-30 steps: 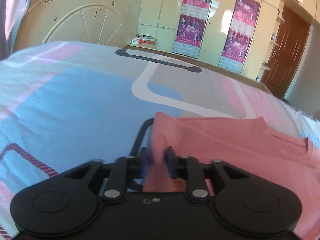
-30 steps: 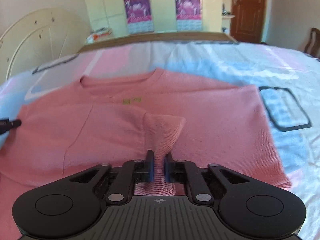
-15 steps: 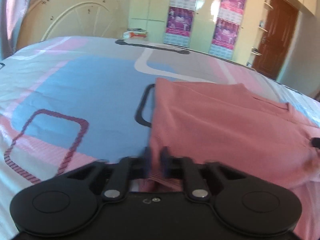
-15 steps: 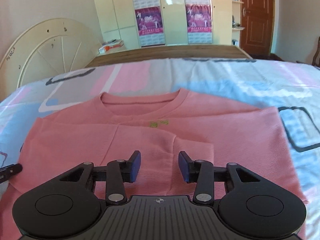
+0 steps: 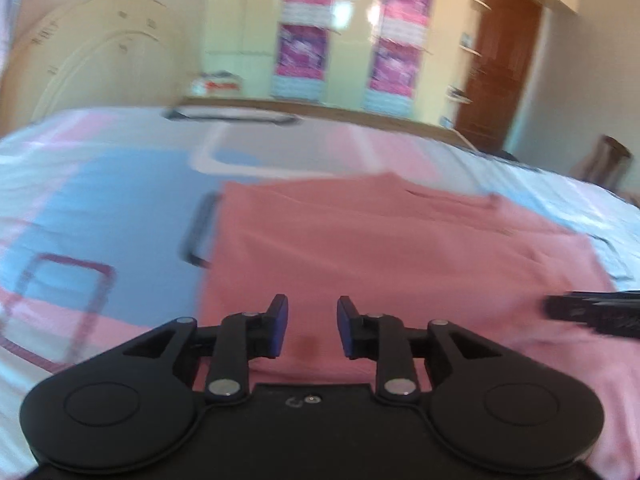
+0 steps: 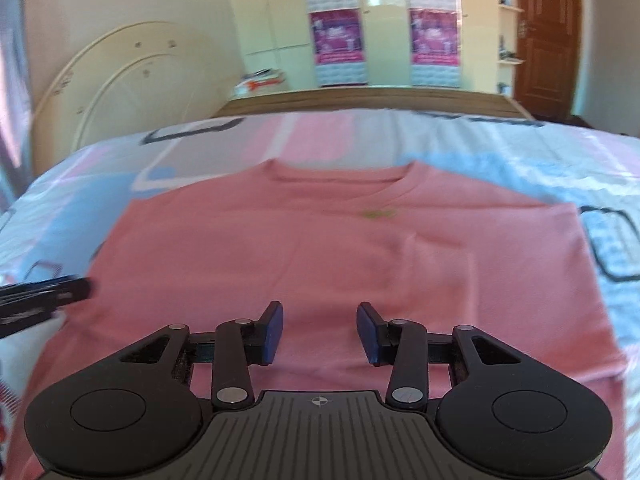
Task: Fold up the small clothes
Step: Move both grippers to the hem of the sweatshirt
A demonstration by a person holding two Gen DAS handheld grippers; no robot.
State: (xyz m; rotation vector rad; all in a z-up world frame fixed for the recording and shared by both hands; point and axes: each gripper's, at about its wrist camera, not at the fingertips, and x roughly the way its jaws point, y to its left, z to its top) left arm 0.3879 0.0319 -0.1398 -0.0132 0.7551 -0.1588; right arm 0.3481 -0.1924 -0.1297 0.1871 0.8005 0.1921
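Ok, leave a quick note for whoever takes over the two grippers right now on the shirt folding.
Left gripper: open, holding nothing, over the shirt's near left part.
Right gripper: open, holding nothing, over the shirt's near middle.
Pink shirt: lies flat on the patterned bedsheet, collar at the far end. Both side edges look straight with no sleeves sticking out, so they seem folded in.
Left to do: probably grip the near hem and fold it up toward the collar.

Patterned bedsheet (image 6: 500, 152), purple posters (image 6: 338, 38) on cupboards, brown door (image 6: 546, 40)
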